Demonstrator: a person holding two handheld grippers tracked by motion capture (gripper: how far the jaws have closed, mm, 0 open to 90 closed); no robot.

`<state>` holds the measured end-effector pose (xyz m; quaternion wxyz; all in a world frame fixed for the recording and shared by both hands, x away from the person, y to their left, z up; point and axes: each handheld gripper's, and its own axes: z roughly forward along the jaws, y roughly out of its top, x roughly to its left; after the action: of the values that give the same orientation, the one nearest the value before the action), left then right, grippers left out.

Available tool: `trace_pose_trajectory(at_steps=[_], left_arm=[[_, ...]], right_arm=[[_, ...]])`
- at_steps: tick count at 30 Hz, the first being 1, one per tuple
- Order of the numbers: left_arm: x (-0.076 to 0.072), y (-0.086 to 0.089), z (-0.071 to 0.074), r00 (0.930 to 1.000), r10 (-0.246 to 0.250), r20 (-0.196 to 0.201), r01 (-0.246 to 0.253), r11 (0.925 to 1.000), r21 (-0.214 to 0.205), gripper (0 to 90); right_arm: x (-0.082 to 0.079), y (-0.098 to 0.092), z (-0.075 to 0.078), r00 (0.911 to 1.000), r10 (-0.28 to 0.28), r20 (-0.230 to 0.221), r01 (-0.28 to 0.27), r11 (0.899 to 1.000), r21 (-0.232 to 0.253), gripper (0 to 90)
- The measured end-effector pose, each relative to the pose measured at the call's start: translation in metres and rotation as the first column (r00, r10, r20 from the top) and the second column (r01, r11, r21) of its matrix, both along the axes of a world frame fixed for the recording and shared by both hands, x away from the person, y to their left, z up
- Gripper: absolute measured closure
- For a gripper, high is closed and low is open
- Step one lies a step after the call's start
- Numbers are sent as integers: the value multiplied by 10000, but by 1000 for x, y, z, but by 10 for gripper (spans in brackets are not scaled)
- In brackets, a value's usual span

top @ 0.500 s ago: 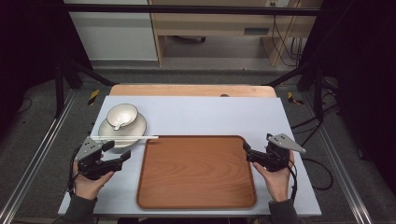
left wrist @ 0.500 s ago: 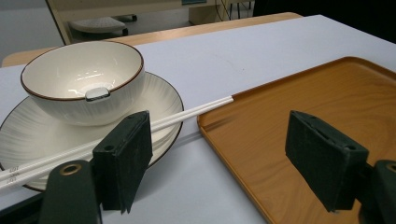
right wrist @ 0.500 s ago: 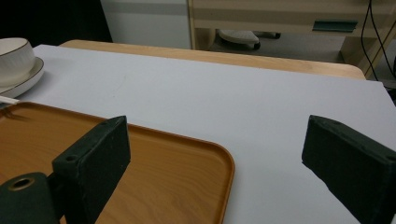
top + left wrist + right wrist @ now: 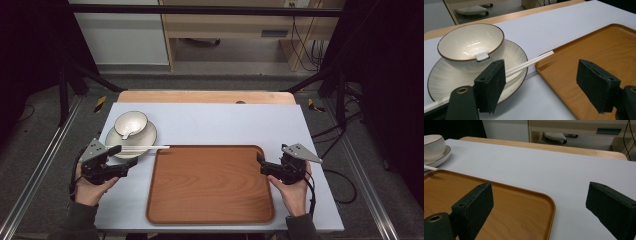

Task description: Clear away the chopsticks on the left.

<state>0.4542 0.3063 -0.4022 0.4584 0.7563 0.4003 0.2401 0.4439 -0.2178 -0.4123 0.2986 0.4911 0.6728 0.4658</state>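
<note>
While both grippers [image 4: 125, 160] [image 4: 261, 163] gape wide, a wooden tray [image 4: 210, 185] lies on the white tabletop [image 4: 220, 122].

One bowl [image 4: 131, 123], one plate [image 4: 147, 134], two chopsticks [image 4: 145, 147], one tray [image 4: 210, 183] — and two grippers, left [image 4: 126, 161] and right [image 4: 261, 163].

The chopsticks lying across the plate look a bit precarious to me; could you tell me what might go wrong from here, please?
The chopsticks rest loosely on the plate rim, tips reaching the tray edge. A nudge from the open left gripper could roll them onto the table.

The bowl sits unsecured on the plate with a spoon inside; lifting the plate unevenly may slide or tip it.

The right gripper hovers open over the tray corner and could bump it.
</note>
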Motion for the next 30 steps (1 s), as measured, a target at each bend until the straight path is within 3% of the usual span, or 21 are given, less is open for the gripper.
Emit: trace_pose_trajectory(at_steps=[3, 6, 11, 23, 25, 30], left_arm=[[6, 2, 2, 9999, -105, -28, 105, 9999, 81, 235], [14, 6, 0, 9999, 63, -103, -56, 9978, 666, 245], [22, 12, -5, 9995, 171, -257, -142, 9939, 1091, 270], [44, 21, -24, 9957, 415, -823, -290, 9885, 1483, 375], [49, 21, -29, 9957, 396, -840, -242, 9838, 1774, 404], [55, 20, -36, 9946, 357, -976, -150, 9788, 2045, 429]], right_arm=[[0, 0, 1, 10000, -10, 15, 10, 10000, 43, 76], [-1, 2, 2, 10000, 22, 28, -22, 10000, 34, 77], [-1, 4, 2, 10000, 75, 0, -75, 9999, -111, 78], [-1, 7, 1, 9998, 168, -71, -169, 9998, -124, 79], [-1, 7, 1, 9998, 171, -40, -171, 9998, -141, 80], [0, 6, 0, 9998, 161, -88, -162, 9998, -119, 81]])
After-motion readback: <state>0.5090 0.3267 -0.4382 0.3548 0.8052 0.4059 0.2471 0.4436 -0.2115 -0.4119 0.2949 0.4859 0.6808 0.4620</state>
